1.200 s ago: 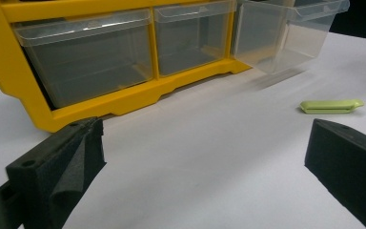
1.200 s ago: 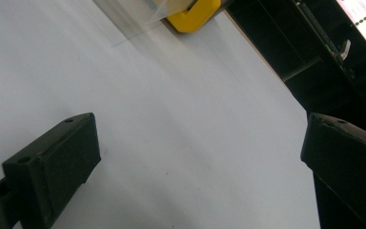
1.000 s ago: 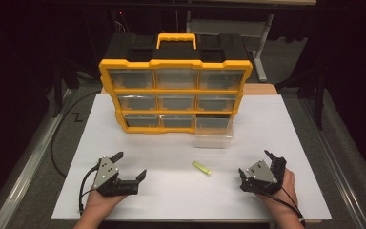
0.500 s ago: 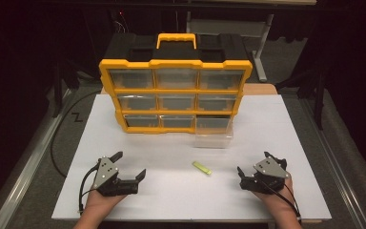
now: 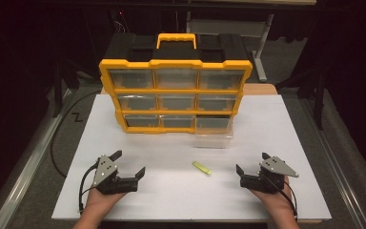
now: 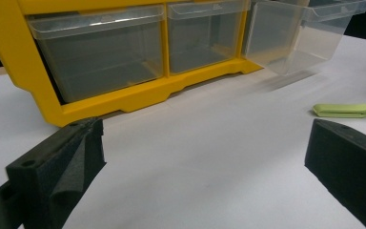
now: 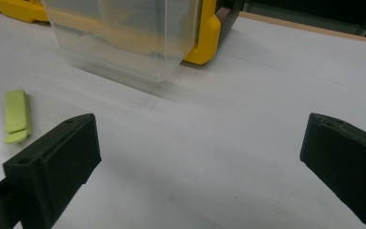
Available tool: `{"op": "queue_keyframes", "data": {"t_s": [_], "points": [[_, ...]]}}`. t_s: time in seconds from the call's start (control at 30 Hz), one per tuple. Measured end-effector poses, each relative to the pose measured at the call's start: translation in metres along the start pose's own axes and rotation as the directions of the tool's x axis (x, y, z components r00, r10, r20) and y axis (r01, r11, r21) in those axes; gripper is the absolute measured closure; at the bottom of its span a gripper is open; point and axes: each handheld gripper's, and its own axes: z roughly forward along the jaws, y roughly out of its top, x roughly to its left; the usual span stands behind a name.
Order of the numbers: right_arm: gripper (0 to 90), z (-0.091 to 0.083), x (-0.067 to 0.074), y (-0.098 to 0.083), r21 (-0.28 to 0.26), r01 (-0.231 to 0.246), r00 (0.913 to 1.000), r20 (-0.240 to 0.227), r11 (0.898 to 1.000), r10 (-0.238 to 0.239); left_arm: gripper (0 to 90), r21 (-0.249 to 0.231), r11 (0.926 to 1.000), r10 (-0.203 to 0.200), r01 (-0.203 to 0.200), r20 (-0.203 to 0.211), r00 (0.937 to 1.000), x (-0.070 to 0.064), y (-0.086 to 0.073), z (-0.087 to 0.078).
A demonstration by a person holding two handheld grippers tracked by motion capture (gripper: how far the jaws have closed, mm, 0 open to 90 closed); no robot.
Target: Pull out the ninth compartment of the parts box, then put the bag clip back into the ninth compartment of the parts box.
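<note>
Your green clip [image 5: 201, 167] lies flat at lower centre of the high view, long axis running upper left to lower right. Your left gripper [image 5: 129, 163] and right gripper [image 5: 251, 162] both have their jaws apart, holding nothing.

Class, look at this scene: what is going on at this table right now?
A person holds a left gripper and a right gripper low over the white table, both open and holding nothing. Between them lies a small green piece. Behind it, the yellow drawer cabinet has its bottom right clear drawer pulled out.
</note>
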Motion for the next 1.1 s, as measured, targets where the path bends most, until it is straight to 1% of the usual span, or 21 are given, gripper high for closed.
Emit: {"op": "queue_keyframes", "data": {"t_s": [0.07, 0.17, 0.3, 0.47, 0.6, 0.8, 0.9, 1.1], "points": [[1.0, -0.0005, 0.0005, 0.0006, -0.005, -0.015, 0.9998, -0.01, 1.0, 0.015, 0.4, -0.005, 1.0, -0.002, 0.002, 0.0, 1.0, 0.0007, 0.0002, 0.0003], [1.2, -0.0011, 0.0014, 0.0009, -0.007, -0.01, 0.9999, -0.012, 1.0, 0.01, 0.3, -0.005, 1.0, -0.003, 0.003, -0.002, 1.0, 0.001, 0.0005, -0.0007], [1.1, 0.0004, 0.0015, 0.0004, 0.007, -0.013, 0.9997, -0.021, 1.0, 0.014, 0.3, -0.012, 0.9999, -0.01, 0.01, -0.005, 0.9999, 0.0009, 0.0011, -0.0022], [1.1, 0.0011, 0.002, 0.0012, 0.007, -0.008, 0.9996, -0.025, 1.0, 0.008, 0.4, -0.014, 0.9999, -0.001, 0.001, 0.002, 1.0, -0.0001, 0.0011, -0.0027], [1.1, 0.0024, 0.0025, 0.0015, 0.019, -0.012, 0.9995, -0.029, 1.0, 0.012, 0.4, -0.006, 1.0, 0.007, -0.007, 0.006, 1.0, -0.0012, 0.0006, -0.002], [1.3, 0.0028, 0.0025, 0.0024, 0.029, -0.011, 0.9996, -0.028, 1.0, 0.012, 0.4, -0.021, 0.9998, -0.003, 0.003, 0.007, 1.0, -0.0005, 0.0007, -0.0015], [1.3, 0.0037, 0.0014, 0.0023, 0.04, -0.014, 0.9994, -0.031, 0.999, 0.015, 0.4, -0.013, 0.9999, 0.003, -0.003, 0.009, 1.0, -0.0006, 0.0004, -0.0006], [2.1, 0.0054, 0.0019, 0.0032, 0.055, -0.019, 0.999, -0.039, 0.998, 0.021, 0.4, -0.011, 0.9999, 0.003, -0.003, 0.013, 0.9999, -0.0012, 0.0004, -0.0024]]}}
